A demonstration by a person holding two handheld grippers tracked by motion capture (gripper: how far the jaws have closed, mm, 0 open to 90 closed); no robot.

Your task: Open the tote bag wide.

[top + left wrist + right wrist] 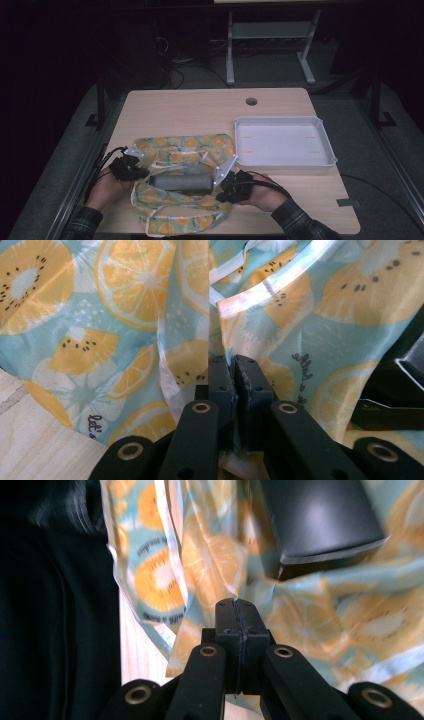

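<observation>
A thin cloth bag (pixel 186 146) printed with orange slices on pale blue lies spread on the near half of the wooden table (pixel 190 110). A dark grey cylinder (pixel 181 183) rests on its side on the cloth, between my two grippers. My left gripper (pixel 136 171) is at the bag's left edge. In the left gripper view it (pixel 234 365) is shut on a raised fold of the bag (pixel 125 315). My right gripper (pixel 224 189) sits at the cylinder's right end. In the right gripper view it (pixel 235 605) has its pads pressed together just short of the cloth (pixel 210 560) and the cylinder (pixel 320 520). I cannot tell whether it pinches any fabric.
A white shallow tray (pixel 282 163) stands on the right side of the table, just beyond my right gripper. A round cable hole (pixel 251 101) is near the far edge. Table legs and cables stand on the dark floor behind.
</observation>
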